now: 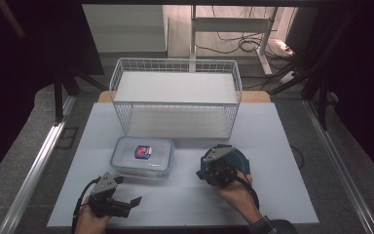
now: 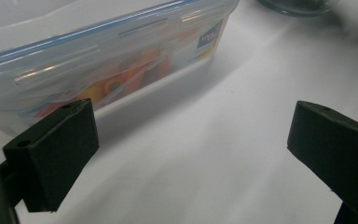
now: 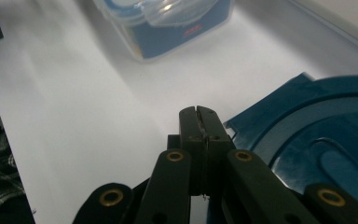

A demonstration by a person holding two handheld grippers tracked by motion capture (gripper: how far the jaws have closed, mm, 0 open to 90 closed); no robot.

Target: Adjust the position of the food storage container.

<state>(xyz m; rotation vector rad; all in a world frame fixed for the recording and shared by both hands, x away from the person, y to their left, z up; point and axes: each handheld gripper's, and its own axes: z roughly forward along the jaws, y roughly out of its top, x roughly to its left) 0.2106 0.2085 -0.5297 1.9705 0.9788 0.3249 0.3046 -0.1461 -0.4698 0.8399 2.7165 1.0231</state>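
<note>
High view: left gripper [image 1: 135,201] jaws spread just beside clear lidded food container [image 1: 142,157] w/ nothing held, right gripper [image 3: 199,113] clenched empty beside blue lid [image 3: 326,154]; risk: clenched tip shoves lid instead of gripping.

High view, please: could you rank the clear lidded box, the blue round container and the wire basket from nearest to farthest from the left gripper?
From the left gripper:
1. Clear lidded box, just ahead.
2. Blue round container, across to the right.
3. Wire basket, at the table's far side.

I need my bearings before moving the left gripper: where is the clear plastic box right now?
In the high view the clear plastic box sits left of centre on the table, just in front of the wire basket and just beyond the left gripper.
</note>
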